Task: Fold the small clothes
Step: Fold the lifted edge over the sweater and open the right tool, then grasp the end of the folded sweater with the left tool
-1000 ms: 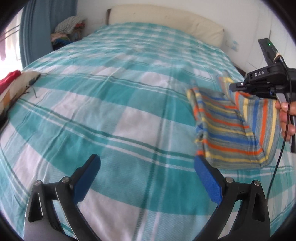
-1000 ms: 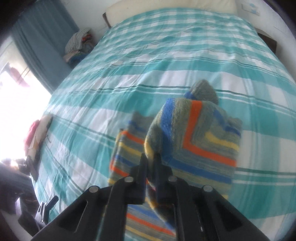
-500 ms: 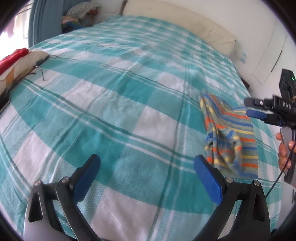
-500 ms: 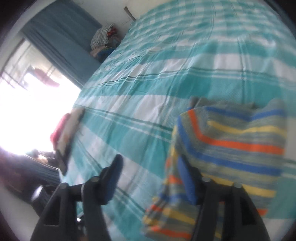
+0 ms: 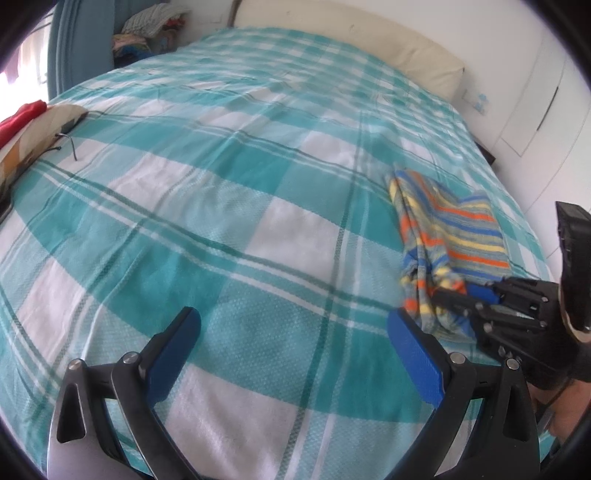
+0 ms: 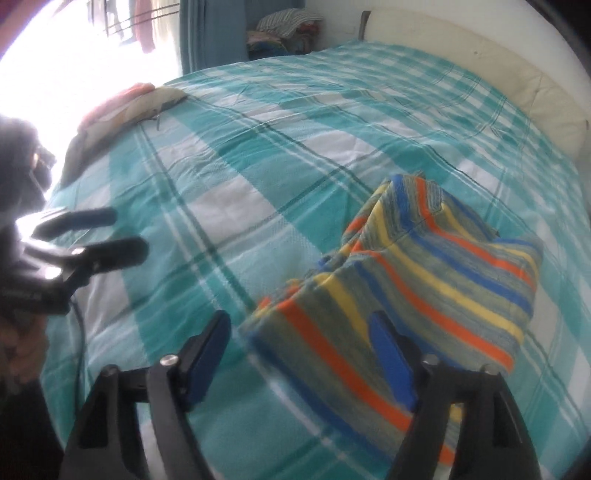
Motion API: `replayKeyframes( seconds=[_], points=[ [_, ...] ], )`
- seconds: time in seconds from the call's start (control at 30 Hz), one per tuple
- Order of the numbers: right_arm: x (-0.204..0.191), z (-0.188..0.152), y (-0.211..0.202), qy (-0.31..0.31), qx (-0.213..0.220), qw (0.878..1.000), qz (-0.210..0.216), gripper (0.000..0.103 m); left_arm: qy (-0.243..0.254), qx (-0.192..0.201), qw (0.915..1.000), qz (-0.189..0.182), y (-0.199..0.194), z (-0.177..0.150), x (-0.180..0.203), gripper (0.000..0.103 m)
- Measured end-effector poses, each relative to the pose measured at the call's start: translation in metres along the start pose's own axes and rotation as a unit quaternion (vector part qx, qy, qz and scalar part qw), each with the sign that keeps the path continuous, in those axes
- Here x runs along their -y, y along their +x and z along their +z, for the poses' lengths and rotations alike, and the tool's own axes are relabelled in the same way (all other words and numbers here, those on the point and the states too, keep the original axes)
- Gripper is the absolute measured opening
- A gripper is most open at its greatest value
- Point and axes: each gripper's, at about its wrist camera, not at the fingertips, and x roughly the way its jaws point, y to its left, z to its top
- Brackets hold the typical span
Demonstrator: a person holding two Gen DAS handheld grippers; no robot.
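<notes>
1. Small knit garment with grey, blue, orange and yellow stripes (image 6: 424, 273) lies loosely folded and rumpled on the bed, toward its right side; one layer overlaps another, with a bunched ridge along its left edge (image 5: 421, 254).
2. Right gripper (image 6: 301, 354): blue-padded fingers spread wide, released, grasping nothing; near corner of the striped garment sits between and just ahead of the fingers; contact with the right finger cannot be told because of blur.
3. In the left wrist view the right gripper (image 5: 458, 295) sits at the garment's near end, fingertips low against the cloth.
4. Left gripper (image 5: 291, 354): fingers wide apart, empty, above bare bedspread, to the left of the garment and clear of it; also seen at left edge of the right wrist view (image 6: 118, 236).
5. Teal-and-white plaid bedspread (image 5: 221, 192) covers the bed; cream headboard cushion (image 5: 369, 40) at far end.
6. Red and beige cloth pile (image 5: 26, 122) at the bed's left edge; folded clothes stack (image 6: 284, 29) in far corner beside a blue curtain (image 6: 210, 33).
</notes>
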Motion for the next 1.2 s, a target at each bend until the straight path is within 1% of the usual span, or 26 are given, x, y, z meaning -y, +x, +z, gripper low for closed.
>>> replayKeyframes(
  seconds=[0.03, 0.07, 0.13, 0.17, 0.2, 0.27, 0.3, 0.37, 0.4, 0.47, 0.53, 0.57, 0.7, 0.73, 0.8, 0.83, 0.87, 0.9, 0.93, 0.97, 1.03, 1.07, 1.1, 1.13, 1.17, 1.2],
  points=[
    [0.004, 0.001, 0.006, 0.022, -0.009, 1.0, 0.003, 0.009, -0.002, 0.0, 1.0, 0.001, 0.0, 0.0, -0.002, 0.101],
    [0.004, 0.001, 0.004, 0.037, 0.004, 0.999, 0.013, 0.009, -0.005, 0.001, 1.0, 0.003, 0.0, 0.001, -0.004, 0.101],
    [-0.005, -0.002, -0.006, 0.039, 0.035, 0.998, 0.018, 0.009, -0.011, -0.001, 0.9999, 0.003, 0.001, 0.002, -0.007, 0.101],
    [-0.007, -0.004, -0.004, 0.042, 0.038, 0.998, 0.021, 0.01, -0.013, -0.003, 0.9999, 0.002, 0.002, 0.003, -0.008, 0.101],
    [-0.01, -0.007, 0.004, 0.042, 0.028, 0.998, 0.023, 0.011, -0.013, -0.005, 0.9999, 0.0, 0.003, 0.004, -0.007, 0.101],
    [-0.013, -0.014, 0.024, 0.039, 0.009, 0.999, 0.02, 0.023, -0.008, -0.007, 0.9999, 0.0, 0.006, 0.005, -0.005, 0.101],
    [-0.018, -0.016, 0.026, 0.028, 0.021, 0.999, 0.018, 0.029, -0.004, -0.007, 1.0, 0.003, 0.006, 0.004, -0.003, 0.101],
    [-0.033, -0.022, 0.02, -0.003, 0.039, 0.999, 0.023, 0.066, 0.005, -0.006, 0.9999, 0.012, 0.007, 0.002, -0.001, 0.101],
    [-0.04, -0.025, 0.014, -0.01, 0.046, 0.999, 0.026, 0.07, 0.009, -0.007, 0.9998, 0.015, 0.007, 0.001, -0.001, 0.101],
    [-0.047, -0.031, -0.005, -0.015, 0.065, 0.997, 0.041, 0.071, 0.01, -0.009, 0.9998, 0.016, 0.007, 0.0, -0.001, 0.101],
    [-0.039, -0.037, -0.028, 0.005, 0.088, 0.994, 0.069, 0.071, 0.007, -0.008, 0.9999, 0.011, 0.007, 0.0, -0.002, 0.101],
    [-0.031, -0.041, -0.04, 0.021, 0.1, 0.992, 0.073, 0.071, 0.007, -0.007, 0.9999, 0.01, 0.006, 0.0, -0.001, 0.101],
    [0.022, -0.055, -0.082, 0.092, 0.153, 0.983, 0.043, 0.071, 0.017, -0.002, 0.9998, 0.006, 0.006, 0.0, 0.006, 0.101],
    [0.037, -0.059, -0.084, 0.11, 0.155, 0.981, 0.038, 0.071, 0.021, -0.002, 0.9998, 0.005, 0.007, -0.001, 0.009, 0.101],
    [0.066, -0.068, -0.073, 0.15, 0.132, 0.979, 0.049, 0.07, 0.033, -0.002, 0.9994, 0.004, 0.009, -0.004, 0.016, 0.101],
    [0.077, -0.074, -0.059, 0.168, 0.104, 0.978, 0.061, 0.063, 0.039, -0.003, 0.9992, 0.006, 0.01, -0.005, 0.019, 0.101],
    [0.086, -0.082, -0.044, 0.184, 0.069, 0.979, 0.06, 0.052, 0.045, -0.003, 0.999, 0.008, 0.011, -0.007, 0.022, 0.101],
    [0.091, -0.092, -0.033, 0.198, 0.045, 0.978, 0.056, 0.048, 0.049, -0.005, 0.9988, 0.007, 0.011, -0.009, 0.024, 0.101],
    [0.094, -0.101, -0.033, 0.207, 0.05, 0.975, 0.061, 0.045, 0.052, -0.007, 0.9986, 0.004, 0.011, -0.01, 0.026, 0.101],
    [0.093, -0.107, -0.039, 0.211, 0.069, 0.973, 0.062, 0.044, 0.053, -0.008, 0.9986, -0.004, 0.009, -0.01, 0.028, 0.101],
    [0.088, -0.114, -0.057, 0.211, 0.101, 0.971, 0.042, 0.046, 0.053, 0.003, 0.9976, -0.044, 0.004, -0.005, 0.034, 0.101],
    [0.086, -0.119, -0.066, 0.212, 0.119, 0.969, 0.034, 0.05, 0.054, 0.008, 0.9964, -0.064, 0.004, 0.003, 0.039, 0.101],
    [0.084, -0.126, -0.073, 0.213, 0.138, 0.967, 0.021, 0.054, 0.059, 0.005, 0.9953, -0.077, 0.007, 0.014, 0.048, 0.101],
    [0.085, -0.132, -0.078, 0.216, 0.151, 0.965, 0.003, 0.062, 0.069, -0.001, 0.9936, -0.09, 0.013, 0.028, 0.059, 0.101],
    [0.086, -0.14, -0.078, 0.22, 0.158, 0.963, -0.013, 0.067, 0.082, -0.009, 0.9909, -0.106, 0.022, 0.043, 0.071, 0.101],
    [0.089, -0.147, -0.075, 0.227, 0.158, 0.961, -0.02, 0.067, 0.096, -0.019, 0.9877, -0.122, 0.035, 0.059, 0.083, 0.101]
  ],
)
